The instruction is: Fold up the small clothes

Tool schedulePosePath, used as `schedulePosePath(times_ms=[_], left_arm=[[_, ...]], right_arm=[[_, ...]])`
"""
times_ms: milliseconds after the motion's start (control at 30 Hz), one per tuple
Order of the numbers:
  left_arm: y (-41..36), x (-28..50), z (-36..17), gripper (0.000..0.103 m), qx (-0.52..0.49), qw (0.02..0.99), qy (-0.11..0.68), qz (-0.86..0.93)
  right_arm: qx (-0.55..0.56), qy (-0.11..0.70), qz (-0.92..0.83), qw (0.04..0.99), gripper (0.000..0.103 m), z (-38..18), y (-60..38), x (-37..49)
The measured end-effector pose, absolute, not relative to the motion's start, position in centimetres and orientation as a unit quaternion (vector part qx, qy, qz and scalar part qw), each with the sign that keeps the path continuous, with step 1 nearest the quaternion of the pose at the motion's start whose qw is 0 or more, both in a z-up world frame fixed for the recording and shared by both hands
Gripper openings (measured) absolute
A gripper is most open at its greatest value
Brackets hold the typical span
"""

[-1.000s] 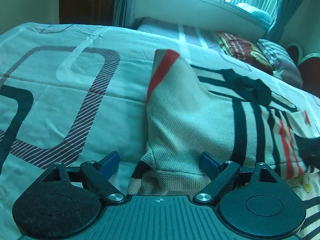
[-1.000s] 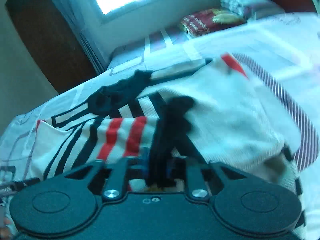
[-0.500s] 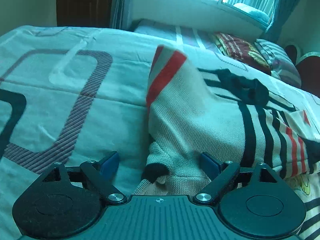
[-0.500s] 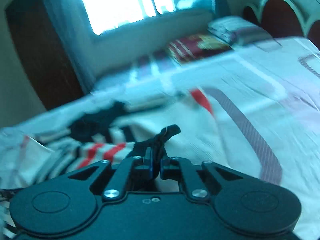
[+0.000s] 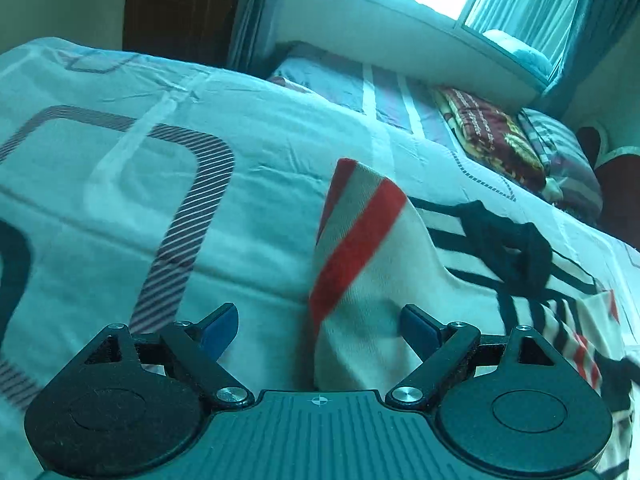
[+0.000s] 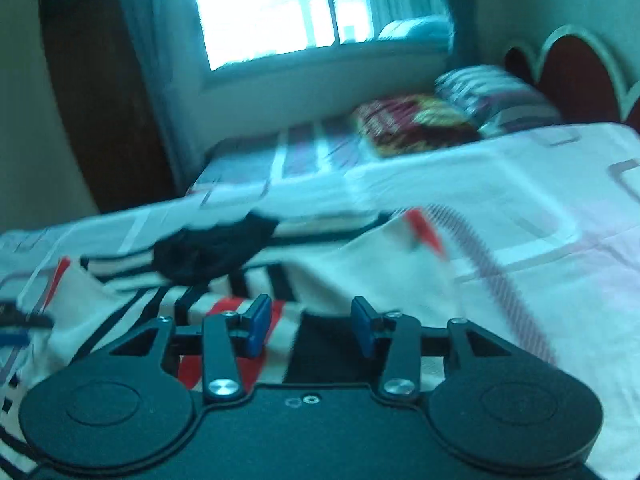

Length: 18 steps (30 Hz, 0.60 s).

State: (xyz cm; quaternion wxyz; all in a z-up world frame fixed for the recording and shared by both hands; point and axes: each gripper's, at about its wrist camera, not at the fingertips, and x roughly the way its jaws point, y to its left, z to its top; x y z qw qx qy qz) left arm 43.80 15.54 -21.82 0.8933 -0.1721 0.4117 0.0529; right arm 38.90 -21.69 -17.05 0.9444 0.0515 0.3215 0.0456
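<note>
Cream knit garment (image 5: 380, 280) with red and black stripes lay crumpled on the bed sheet (image 5: 120, 184), pillows (image 5: 560, 160) beyond it. Left gripper (image 5: 318, 326) stood wide, garment edge between its blue pads, not pinched. Right gripper (image 6: 310, 326) was opening over the garment, gripping nothing.

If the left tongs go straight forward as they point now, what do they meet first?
Most likely the striped knit garment: its raised fold already lies between the open left tongs. Depth is unclear, and the bedsheet lies beyond.
</note>
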Motion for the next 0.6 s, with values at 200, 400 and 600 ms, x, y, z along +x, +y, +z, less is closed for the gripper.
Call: schedulePosePath(times_ms=[200, 400, 600], left_arm=[[16.6, 47.2, -22.7, 0.084, -0.171, 0.903, 0.390, 0.063], [17.1, 49.8, -23.1, 0.041, -0.158, 0.909, 0.375, 0.091], [16.7, 49.7, -22.3, 0.041, -0.151, 0.911, 0.371, 0.100]], right_arm=[[-0.032, 0.348, 0.024, 0.936, 0.035, -20.1, -21.2, 40.2], [-0.037, 0.342, 0.013, 0.939, 0.033, -20.2, -21.6, 39.0], [0.006, 0.348, 0.017, 0.937, 0.036, -18.6, -21.7, 39.6]])
